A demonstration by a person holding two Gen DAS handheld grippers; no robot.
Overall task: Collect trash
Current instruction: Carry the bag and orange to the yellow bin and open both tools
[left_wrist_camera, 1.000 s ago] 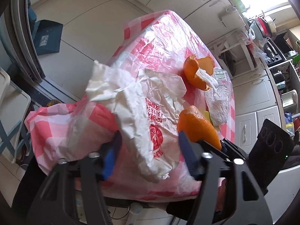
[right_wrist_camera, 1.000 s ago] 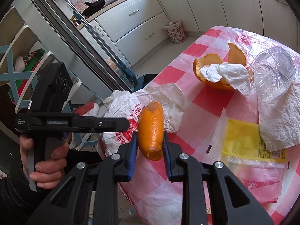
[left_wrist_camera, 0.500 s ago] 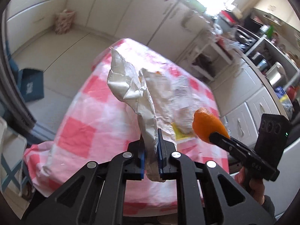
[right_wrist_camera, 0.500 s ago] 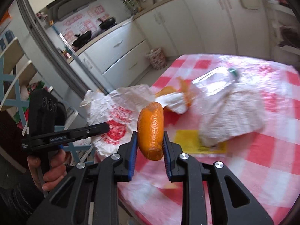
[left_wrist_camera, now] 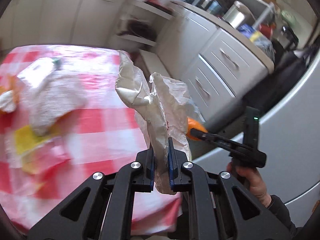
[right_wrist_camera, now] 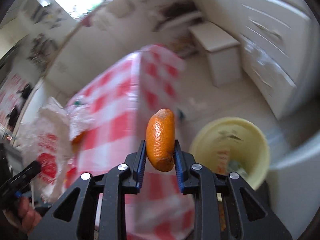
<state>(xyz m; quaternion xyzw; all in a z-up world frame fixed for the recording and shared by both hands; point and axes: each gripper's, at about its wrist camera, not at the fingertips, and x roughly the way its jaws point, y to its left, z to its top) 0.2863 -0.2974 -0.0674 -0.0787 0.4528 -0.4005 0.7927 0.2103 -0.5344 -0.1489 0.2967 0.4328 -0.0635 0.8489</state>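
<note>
Grey drawer cabinets [left_wrist_camera: 224,64], perhaps a kettle [left_wrist_camera: 237,16] on top.

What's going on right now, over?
Left gripper shut on plastic bag. Right gripper shut on orange peel. Yellow bin open, right of the peel. Nothing in the way.

left wrist: faces table [left_wrist_camera: 100,124] | right wrist: faces floor | shared: table
</note>
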